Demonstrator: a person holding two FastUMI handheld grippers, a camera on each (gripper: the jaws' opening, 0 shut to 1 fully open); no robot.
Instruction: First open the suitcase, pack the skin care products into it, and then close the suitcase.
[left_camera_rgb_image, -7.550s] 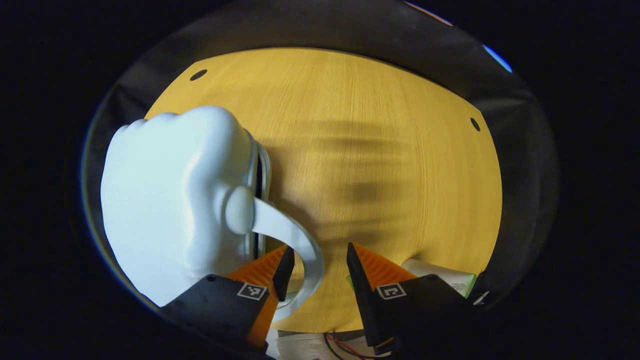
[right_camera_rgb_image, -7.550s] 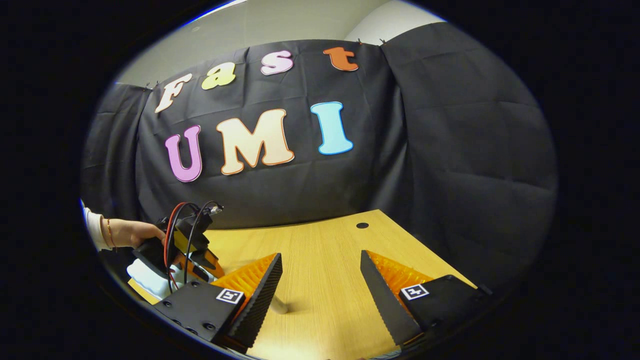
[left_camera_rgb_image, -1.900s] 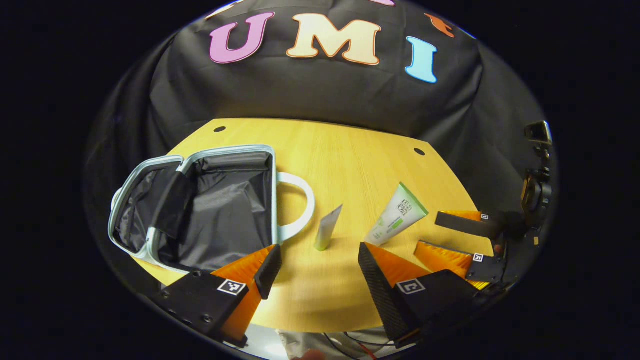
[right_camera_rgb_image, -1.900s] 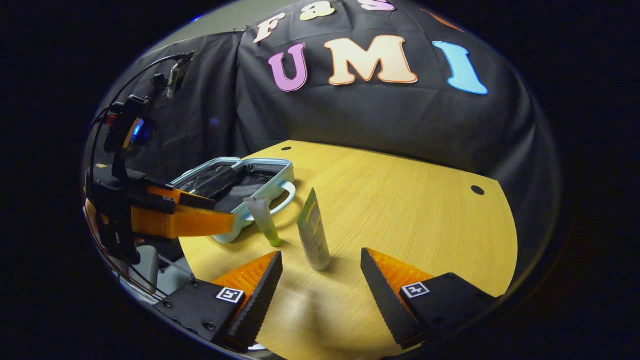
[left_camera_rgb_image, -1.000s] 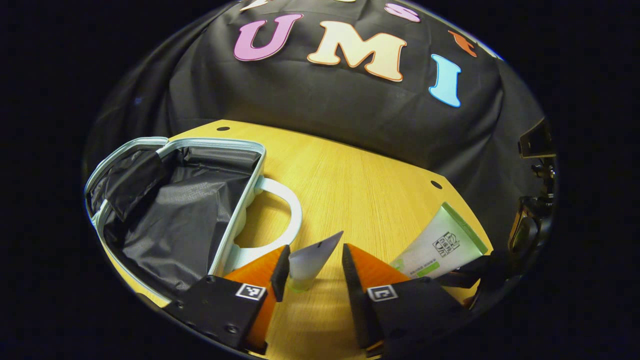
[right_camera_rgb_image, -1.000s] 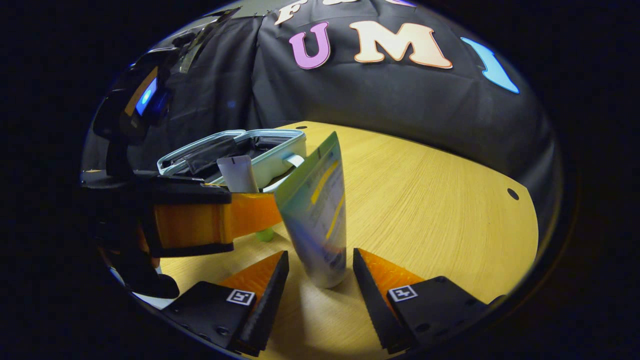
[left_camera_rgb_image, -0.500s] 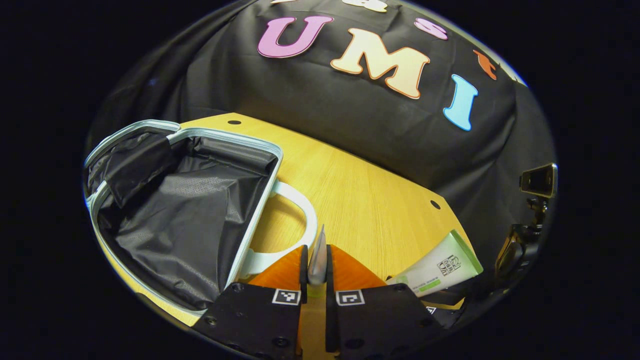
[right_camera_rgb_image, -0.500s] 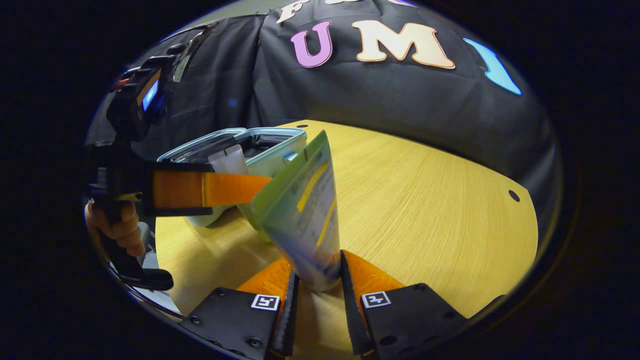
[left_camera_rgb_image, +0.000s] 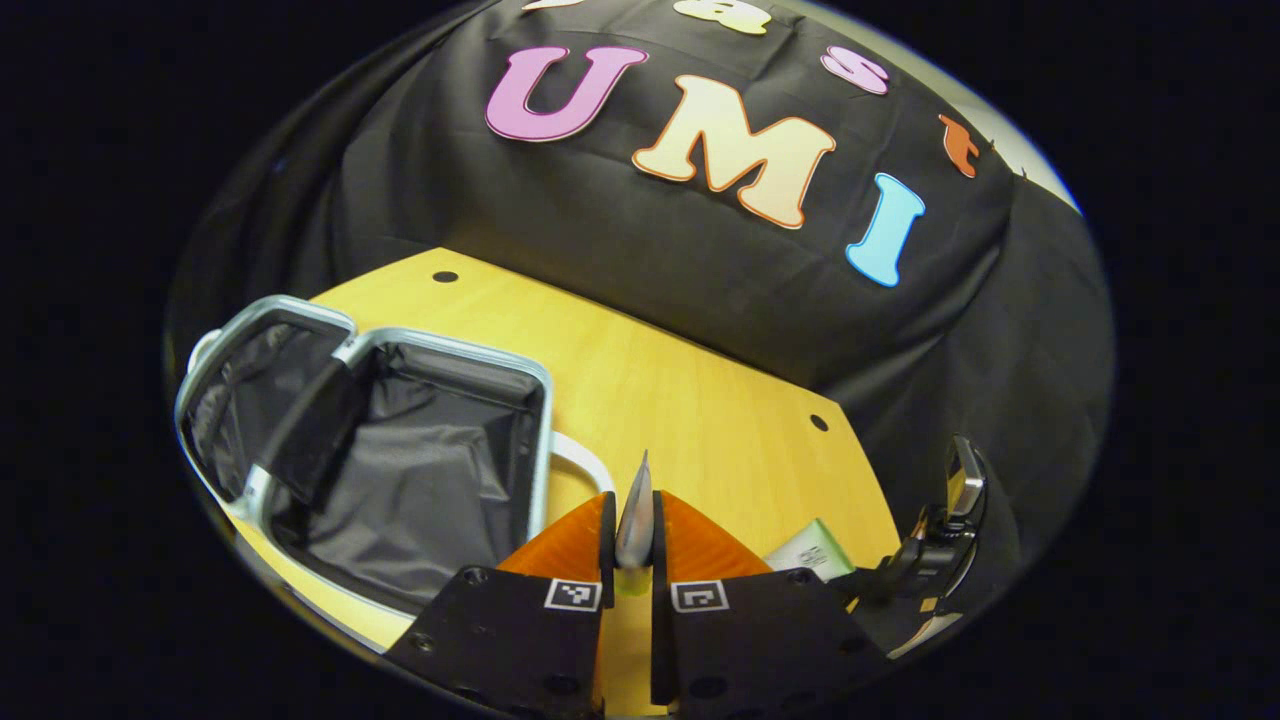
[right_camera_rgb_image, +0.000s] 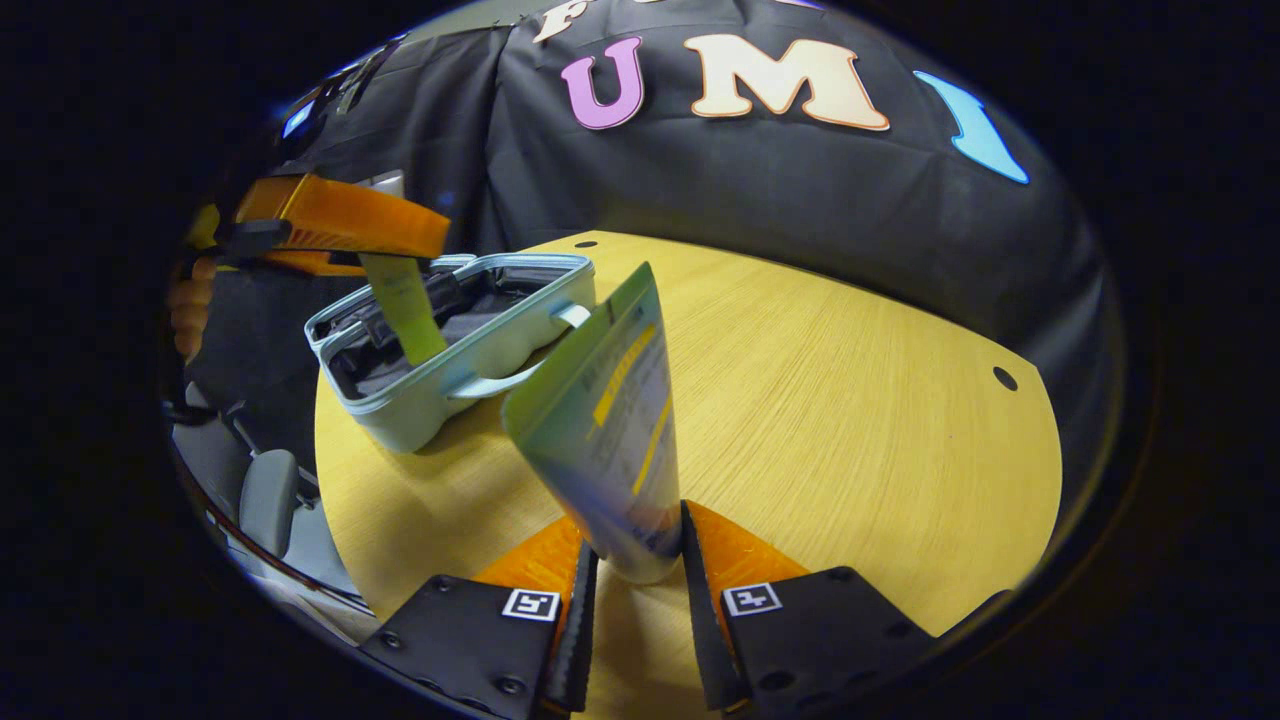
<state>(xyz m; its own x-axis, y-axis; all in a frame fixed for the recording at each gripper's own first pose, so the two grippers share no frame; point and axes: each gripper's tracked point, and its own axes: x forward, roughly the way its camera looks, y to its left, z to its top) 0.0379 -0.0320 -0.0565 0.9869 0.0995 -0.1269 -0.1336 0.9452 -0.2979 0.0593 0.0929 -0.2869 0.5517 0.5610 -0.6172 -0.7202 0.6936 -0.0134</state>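
- Suitcase (left_camera_rgb_image: 400, 470): pale blue hard shell, lying open on the left part of the worktop (left_camera_rgb_image: 700, 420), dark lining exposed, nothing packed in it as far as I can see. I judge the opening step done.
- Small tube (left_camera_rgb_image: 634, 515): pinched between the fingers of my left gripper (left_camera_rgb_image: 630, 545). In the right gripper view that gripper (right_camera_rgb_image: 340, 225) carries the tube (right_camera_rgb_image: 405, 305) off the worktop, hanging down above the suitcase (right_camera_rgb_image: 450, 400) at its open mouth.
- Large tube (right_camera_rgb_image: 615, 430): green-and-white skin care tube, clamped near its cap end by my right gripper (right_camera_rgb_image: 632, 560), crimped end tilted up and to the left. I cannot tell whether its cap touches the worktop (right_camera_rgb_image: 850, 380).
- Progress: both products in hand, neither yet in the case. Left to do: drop both in, then close the lid.
- Edges: the raised rim of the case and its looped handle (right_camera_rgb_image: 520, 370) lie between the large tube and the cavity, so I judge the tube must go over them.
- Open room: the worktop to the right is bare out to its edge; the booth wall stands behind. The two grippers are near each other at the case, so I would take turns.
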